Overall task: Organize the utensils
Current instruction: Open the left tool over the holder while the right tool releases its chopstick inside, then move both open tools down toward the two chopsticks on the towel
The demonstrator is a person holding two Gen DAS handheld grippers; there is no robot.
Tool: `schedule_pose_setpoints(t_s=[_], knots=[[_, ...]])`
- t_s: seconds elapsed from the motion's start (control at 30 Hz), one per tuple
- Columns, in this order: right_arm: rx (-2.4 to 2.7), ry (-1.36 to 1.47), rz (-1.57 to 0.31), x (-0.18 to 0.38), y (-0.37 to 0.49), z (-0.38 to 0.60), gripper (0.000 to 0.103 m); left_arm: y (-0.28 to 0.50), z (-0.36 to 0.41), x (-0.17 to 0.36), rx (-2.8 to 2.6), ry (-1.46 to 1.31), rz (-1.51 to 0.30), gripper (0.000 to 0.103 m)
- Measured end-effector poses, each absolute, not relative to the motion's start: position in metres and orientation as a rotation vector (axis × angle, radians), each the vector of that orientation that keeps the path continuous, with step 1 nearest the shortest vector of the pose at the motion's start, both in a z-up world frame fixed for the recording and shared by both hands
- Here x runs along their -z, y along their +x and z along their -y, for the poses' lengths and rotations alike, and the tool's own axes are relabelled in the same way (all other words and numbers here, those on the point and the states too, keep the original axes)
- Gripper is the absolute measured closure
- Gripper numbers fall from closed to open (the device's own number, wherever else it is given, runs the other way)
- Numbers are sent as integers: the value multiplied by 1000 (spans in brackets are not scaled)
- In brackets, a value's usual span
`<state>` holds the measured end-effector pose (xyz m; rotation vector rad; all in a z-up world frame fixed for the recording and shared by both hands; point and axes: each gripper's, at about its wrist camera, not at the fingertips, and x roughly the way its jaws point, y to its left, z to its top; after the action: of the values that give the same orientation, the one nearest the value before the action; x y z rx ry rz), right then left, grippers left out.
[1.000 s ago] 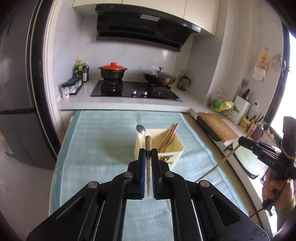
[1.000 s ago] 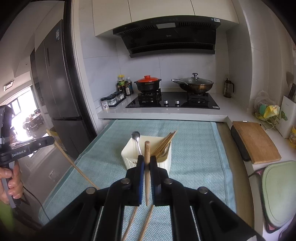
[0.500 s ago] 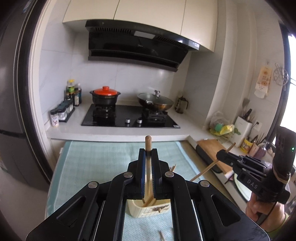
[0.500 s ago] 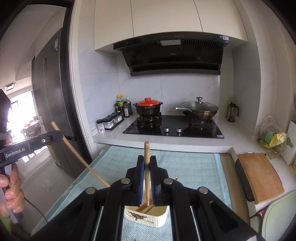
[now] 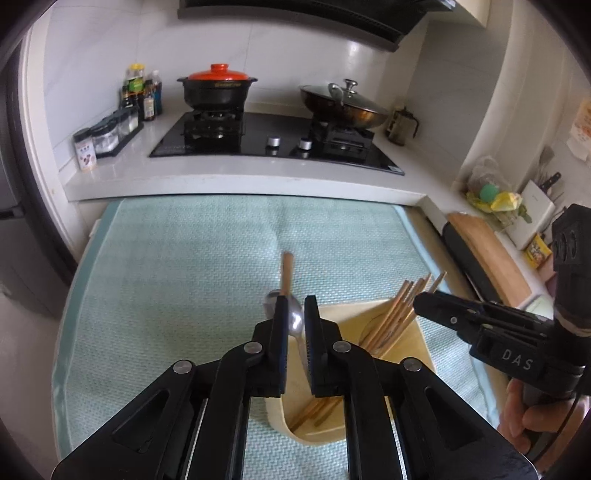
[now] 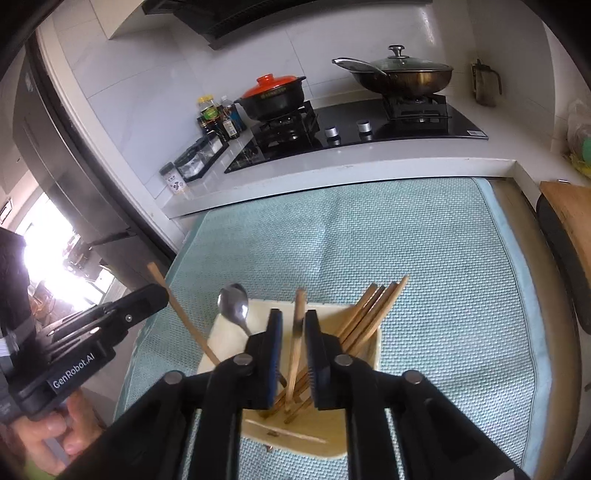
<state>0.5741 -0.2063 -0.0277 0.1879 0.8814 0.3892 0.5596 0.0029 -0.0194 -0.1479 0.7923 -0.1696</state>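
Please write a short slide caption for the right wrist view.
Right tool, open, releases a chopstick into the cream holder.

Left tongs (image 5: 295,306): parted, above cream utensil box (image 5: 413,339) on teal mat (image 5: 184,266). Box holds spoon (image 5: 291,317), chopsticks (image 5: 399,314). Right tongs (image 5: 421,301) alongside.

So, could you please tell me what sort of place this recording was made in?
A home kitchen, most likely. A gas hob carries a black casserole with an orange lid and a lidded wok, a range hood hangs above them, and condiment bottles stand on the white counter.
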Motion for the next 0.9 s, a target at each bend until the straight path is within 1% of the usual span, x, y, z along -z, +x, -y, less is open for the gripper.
schedule_pose_setpoints(t_s=[0.03,0.07,0.1,0.13,0.2,0.27,0.33,0.4,0.43,0.47,0.53,0.57,0.73,0.83,0.9], knots=[[-384,198,-867,27,575,208,59,559,-5,20,165,-155,-790,69],[-382,211,-846,24,573,210,54,557,-8,19,153,-158,-781,59],[-379,214,-825,20,569,212,54,552,-10,17,140,-156,-765,43],[-373,203,-806,15,565,213,54,545,-12,13,132,-149,-745,36],[-361,166,-762,3,553,215,54,532,-15,6,123,-127,-720,33],[-349,124,-705,-13,532,216,54,513,-19,-2,123,-104,-695,26],[-349,80,-642,-29,506,218,53,486,-22,-8,103,-71,-655,12],[-354,39,-584,-42,474,222,53,454,-25,-12,77,-32,-609,5],[-351,22,-558,-47,457,224,50,439,-27,-13,68,-18,-589,4],[-348,12,-534,-51,441,228,41,423,-28,-12,61,-4,-576,4],[-341,4,-493,-55,405,237,31,388,-30,-8,58,18,-553,4],[-336,-2,-473,-54,389,240,28,372,-32,-6,56,25,-544,4],[-283,-70,-472,-24,306,249,27,286,-36,21,15,6,-497,3],[-260,-22,-490,7,257,258,27,242,-35,47,2,-7,-515,3],[-263,35,-523,36,230,263,24,219,-33,66,-22,-29,-534,3]])
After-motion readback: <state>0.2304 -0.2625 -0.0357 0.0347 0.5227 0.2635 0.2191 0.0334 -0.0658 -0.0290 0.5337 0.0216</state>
